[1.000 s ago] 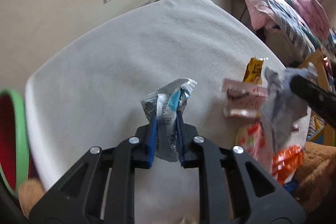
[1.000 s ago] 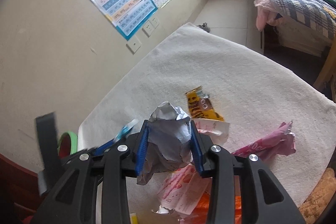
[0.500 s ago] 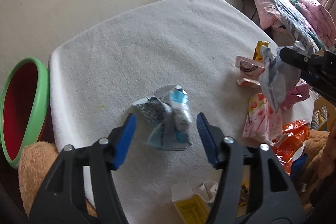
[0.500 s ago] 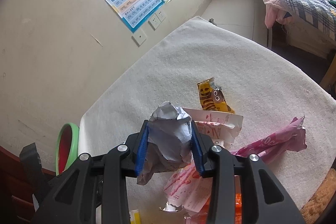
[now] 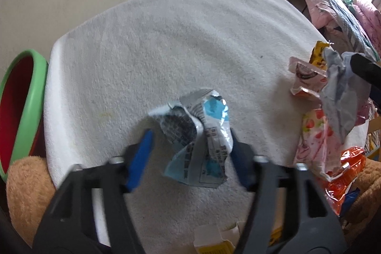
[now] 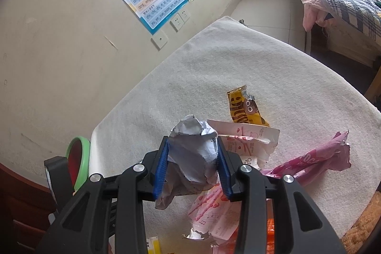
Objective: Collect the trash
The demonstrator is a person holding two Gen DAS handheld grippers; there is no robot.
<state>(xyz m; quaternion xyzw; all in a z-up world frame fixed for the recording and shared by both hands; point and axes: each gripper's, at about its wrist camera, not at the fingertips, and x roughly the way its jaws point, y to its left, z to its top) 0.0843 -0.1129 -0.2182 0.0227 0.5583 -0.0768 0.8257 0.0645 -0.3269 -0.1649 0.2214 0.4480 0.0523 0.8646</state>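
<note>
Now the left gripper (image 5: 190, 154) is closing its still-spread jaws around the blue-and-silver wrapper (image 5: 200, 135) lying on the white cloth (image 5: 166, 39), which might slip sideways, while the right gripper (image 6: 193, 166) pinches crumpled paper (image 6: 193, 151).

Daylight floods in from a window far beyond my left tongs (image 5: 190, 146) to their right, blown out to white glare. My left view is smeared with motion blur, worst on the tongs themselves. My right view is sharp. Both bend strongly at the rims, with dark corners.
</note>
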